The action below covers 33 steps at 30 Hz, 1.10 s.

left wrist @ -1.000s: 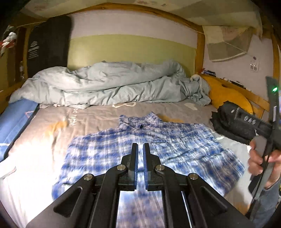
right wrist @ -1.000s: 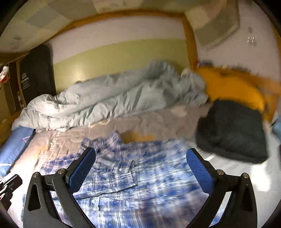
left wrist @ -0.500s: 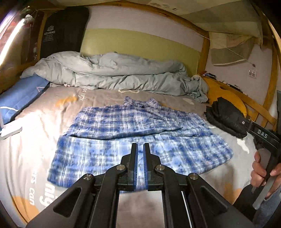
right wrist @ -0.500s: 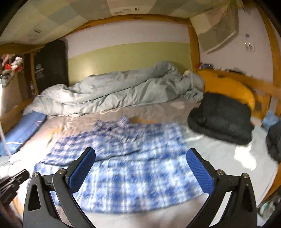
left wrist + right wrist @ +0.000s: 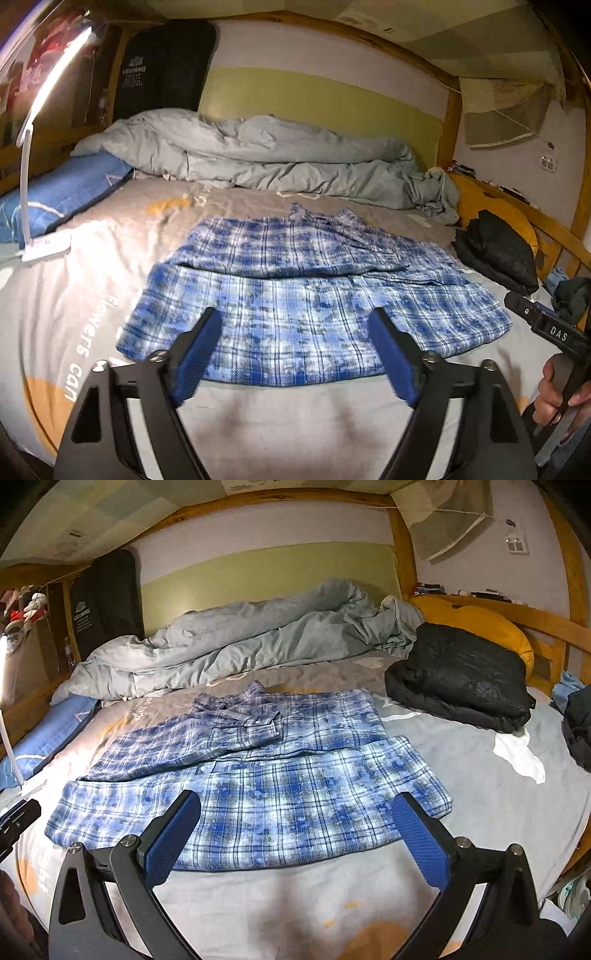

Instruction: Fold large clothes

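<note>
Shirt [image 5: 306, 306] lies folded on bed [image 5: 295, 424]; left gripper [image 5: 295, 354] jaws just opened wide, empty; right gripper [image 5: 295, 834] jaws wide, empty.

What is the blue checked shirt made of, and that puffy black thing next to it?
The blue checked shirt looks like soft woven cotton or flannel: matte, with a plaid woven through and limp folds. The puffy black thing seems to be a padded jacket or bag of thin synthetic fabric: it has a faint sheen and crinkly, puffed folds. Exact fibres cannot be told.
</note>
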Tool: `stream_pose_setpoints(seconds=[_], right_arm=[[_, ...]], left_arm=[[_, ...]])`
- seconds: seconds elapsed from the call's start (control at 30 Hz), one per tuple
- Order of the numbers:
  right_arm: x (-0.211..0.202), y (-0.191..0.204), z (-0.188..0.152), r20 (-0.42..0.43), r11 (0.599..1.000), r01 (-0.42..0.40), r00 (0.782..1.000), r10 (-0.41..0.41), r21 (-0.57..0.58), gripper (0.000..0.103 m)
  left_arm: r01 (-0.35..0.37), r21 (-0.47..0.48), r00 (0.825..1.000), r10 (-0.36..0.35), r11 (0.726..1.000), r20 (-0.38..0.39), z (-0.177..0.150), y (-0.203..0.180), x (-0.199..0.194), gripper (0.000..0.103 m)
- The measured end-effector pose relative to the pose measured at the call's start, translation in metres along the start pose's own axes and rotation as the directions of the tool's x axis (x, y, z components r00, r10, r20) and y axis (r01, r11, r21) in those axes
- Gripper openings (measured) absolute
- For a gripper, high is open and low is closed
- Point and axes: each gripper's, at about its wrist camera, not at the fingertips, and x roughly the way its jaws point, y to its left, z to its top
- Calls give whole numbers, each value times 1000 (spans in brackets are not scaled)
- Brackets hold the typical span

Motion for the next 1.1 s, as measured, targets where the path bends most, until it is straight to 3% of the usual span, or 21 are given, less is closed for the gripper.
stream_pose_setpoints(seconds=[0.3,0.5,0.63,0.73,0.9,1.1], right_arm=[[-2,15,-17,35,997,-3,999,6,-80,103],[18,13,-29,-69,998,-46,997,43,-38,103],[30,2,-53,-160,996,-88,983,90,16,103],[42,-3,-61,-196,998,-50,979,54,26,98],[61,-14,-65,-248,990,-82,963,108,111,96],[79,-8,-66,-243,999,-9,970,20,45,96]], left_arm=[[-22,-44,995,17,999,-99,-17,8,29,87],[-19,-104,981,-2,994,-196,-38,18,53,87],[-21,-167,971,-20,986,-239,-51,28,67,87],[-29,-168,967,-15,985,-255,-57,28,74,87],[-45,-111,967,16,993,-253,-59,22,82,88],[-63,-75,972,44,995,-232,-58,20,95,90]])
